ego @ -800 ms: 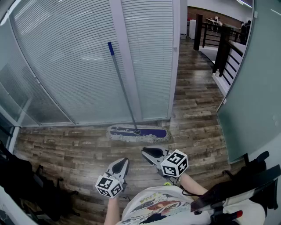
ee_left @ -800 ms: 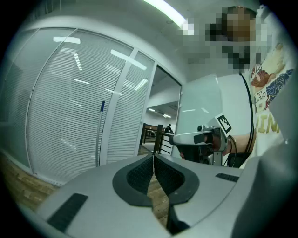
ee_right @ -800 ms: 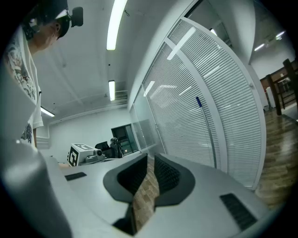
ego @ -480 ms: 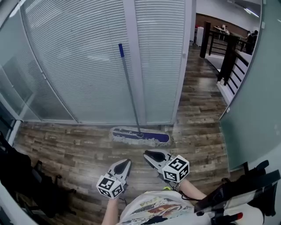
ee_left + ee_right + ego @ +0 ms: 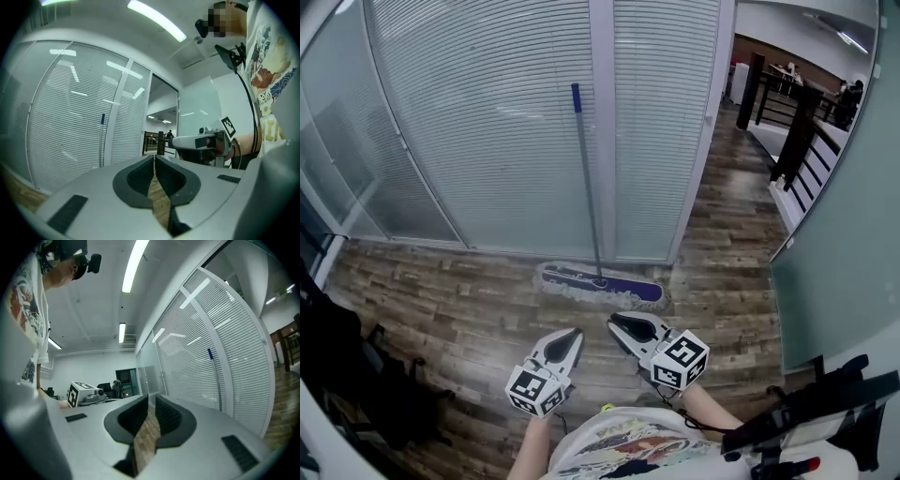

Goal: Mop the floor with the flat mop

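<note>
A flat mop stands ahead of me. Its blue head [image 5: 600,284] lies on the wood floor and its silver handle [image 5: 587,178] leans on the blinds wall. In the head view my left gripper [image 5: 573,334] and right gripper [image 5: 615,322] hover side by side just short of the mop head, apart from it. Both are shut with nothing between the jaws. The left gripper view shows its own closed jaws [image 5: 154,157], the mop handle [image 5: 102,140] at left and the right gripper [image 5: 172,139] beside it. In the right gripper view, closed jaws [image 5: 152,398] and the handle [image 5: 214,380] show.
A glass partition with white blinds [image 5: 487,112] and a white post [image 5: 604,122] stand behind the mop. Dark bags [image 5: 347,375] sit on the floor at left. A frosted glass wall [image 5: 844,234] closes the right side. A dark railing [image 5: 795,122] runs at back right.
The head view has swung, so the mop sits a little farther right and its handle looks more upright. Both grippers stay shut in much the same place before the mop head.
</note>
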{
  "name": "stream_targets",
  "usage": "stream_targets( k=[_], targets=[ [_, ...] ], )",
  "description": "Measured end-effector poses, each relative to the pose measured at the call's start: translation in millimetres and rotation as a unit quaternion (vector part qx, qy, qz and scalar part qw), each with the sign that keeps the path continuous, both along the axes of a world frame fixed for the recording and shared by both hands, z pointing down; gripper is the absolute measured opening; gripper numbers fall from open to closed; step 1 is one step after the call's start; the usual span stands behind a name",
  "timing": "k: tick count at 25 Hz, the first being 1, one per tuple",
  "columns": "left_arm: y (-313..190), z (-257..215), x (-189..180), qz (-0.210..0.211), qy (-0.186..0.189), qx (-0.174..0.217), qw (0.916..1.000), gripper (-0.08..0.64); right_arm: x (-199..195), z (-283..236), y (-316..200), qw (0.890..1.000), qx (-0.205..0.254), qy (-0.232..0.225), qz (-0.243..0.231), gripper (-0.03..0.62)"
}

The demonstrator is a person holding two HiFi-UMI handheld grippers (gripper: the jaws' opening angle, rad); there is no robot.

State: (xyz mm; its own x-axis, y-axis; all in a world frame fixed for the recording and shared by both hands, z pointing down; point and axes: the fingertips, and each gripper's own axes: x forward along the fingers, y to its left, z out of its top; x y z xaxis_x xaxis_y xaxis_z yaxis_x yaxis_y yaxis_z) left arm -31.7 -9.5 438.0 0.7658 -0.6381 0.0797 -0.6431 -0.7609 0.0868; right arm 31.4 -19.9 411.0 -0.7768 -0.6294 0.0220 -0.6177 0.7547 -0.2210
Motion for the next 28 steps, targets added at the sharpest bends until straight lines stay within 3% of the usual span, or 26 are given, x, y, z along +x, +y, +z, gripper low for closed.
stream_targets(
  k=[10,16,19,28],
  targets=[
    [-9,21,2,-0.014,0.010,-0.031,0.9994,0.015,-5,28,-10,0.999,-0.018,0.044,-0.007,0.058],
    [-43,37,10,-0.012,-0.031,-0.039,0.9987,0.015,-6,42,-57,0.998,-0.027,0.049,-0.025,0.058],
    [-70,43,22,-0.023,-0.023,-0.050,0.9982,0.015,1,47,-88,0.998,-0.026,0.046,-0.038,0.058],
    [-201,35,58,-0.037,-0.053,-0.046,0.9968,0.015,31,45,-214,0.997,-0.031,0.034,-0.067,0.059]
  ],
)
